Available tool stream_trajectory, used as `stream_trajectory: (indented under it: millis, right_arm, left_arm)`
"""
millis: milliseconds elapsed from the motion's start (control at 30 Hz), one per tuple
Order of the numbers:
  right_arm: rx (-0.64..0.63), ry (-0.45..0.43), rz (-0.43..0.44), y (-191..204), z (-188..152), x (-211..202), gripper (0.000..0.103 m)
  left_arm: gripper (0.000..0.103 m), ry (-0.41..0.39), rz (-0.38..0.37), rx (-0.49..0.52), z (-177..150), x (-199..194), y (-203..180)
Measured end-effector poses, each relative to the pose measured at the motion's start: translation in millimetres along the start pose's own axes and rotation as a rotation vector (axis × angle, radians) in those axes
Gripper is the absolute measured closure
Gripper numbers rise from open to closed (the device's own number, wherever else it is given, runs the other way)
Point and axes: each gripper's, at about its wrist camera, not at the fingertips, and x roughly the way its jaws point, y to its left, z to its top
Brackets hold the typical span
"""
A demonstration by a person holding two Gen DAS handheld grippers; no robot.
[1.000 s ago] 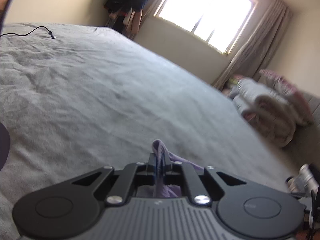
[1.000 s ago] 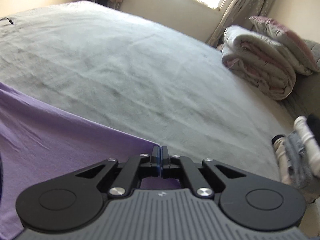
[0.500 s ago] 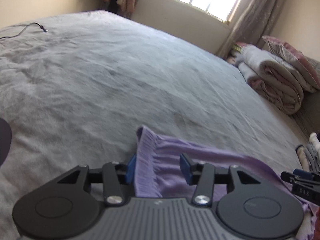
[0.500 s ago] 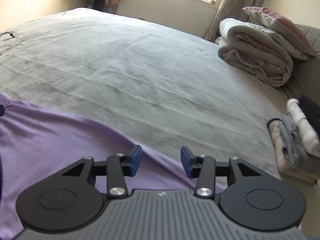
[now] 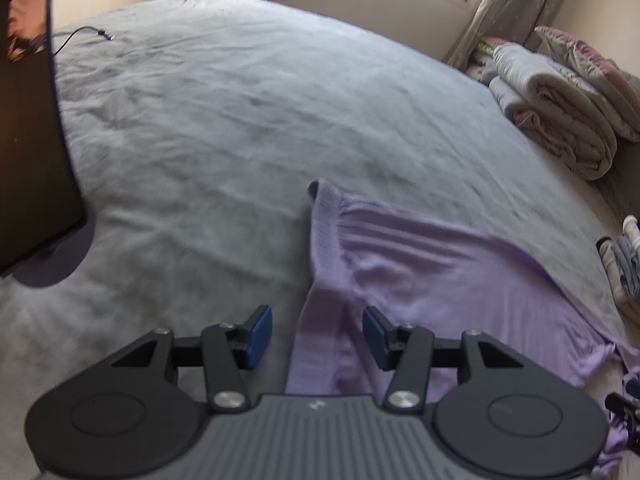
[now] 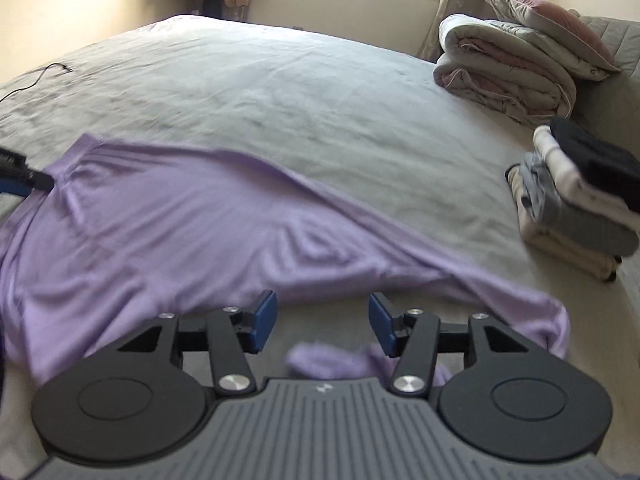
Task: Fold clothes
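Note:
A lilac garment (image 6: 192, 232) lies spread on the grey bed (image 6: 320, 92), wrinkled, with a ribbed edge (image 5: 324, 232) toward the left. My left gripper (image 5: 318, 338) is open, its blue pads either side of the ribbed edge near the garment's left end, holding nothing. My right gripper (image 6: 322, 322) is open and empty just above the garment's near edge, with a bunched lilac fold (image 6: 332, 362) under it. The left gripper's tip (image 6: 24, 174) shows at the left edge of the right wrist view.
A stack of folded clothes (image 6: 576, 200) sits at the bed's right edge. Rolled duvets and a pillow (image 6: 516, 60) lie at the far right. A black cable (image 5: 84, 34) lies far left. A dark object (image 5: 32, 128) stands at the left. Window and curtains behind.
Both grippers were shut on the lilac garment one second ago, then opened and let it go. It now lies spread on the bed, and both grippers have pulled back.

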Motion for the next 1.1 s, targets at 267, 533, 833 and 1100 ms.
stream_trajectory:
  millis: [267, 533, 833, 1100]
  right_arm:
    - [0.013, -0.012, 0.005, -26, -29, -24, 0.048]
    - [0.140, 0.039, 0.022, -57, -61, -13, 0.057]
    - [0.289, 0.034, 0.092, -81, -60, -17, 0.095]
    - [0.338, -0.014, -0.022, -107, -50, -19, 0.095]
  left_arm:
    - [0.052, 0.054, -0.006, -0.061, -9, -35, 12]
    - [0.053, 0.042, 0.018, -0.045, -54, -46, 17]
    - [0.061, -0.027, 0.039, 0.015, -73, -55, 16]
    - [0.064, -0.048, 0.028, 0.057, -76, -54, 16]
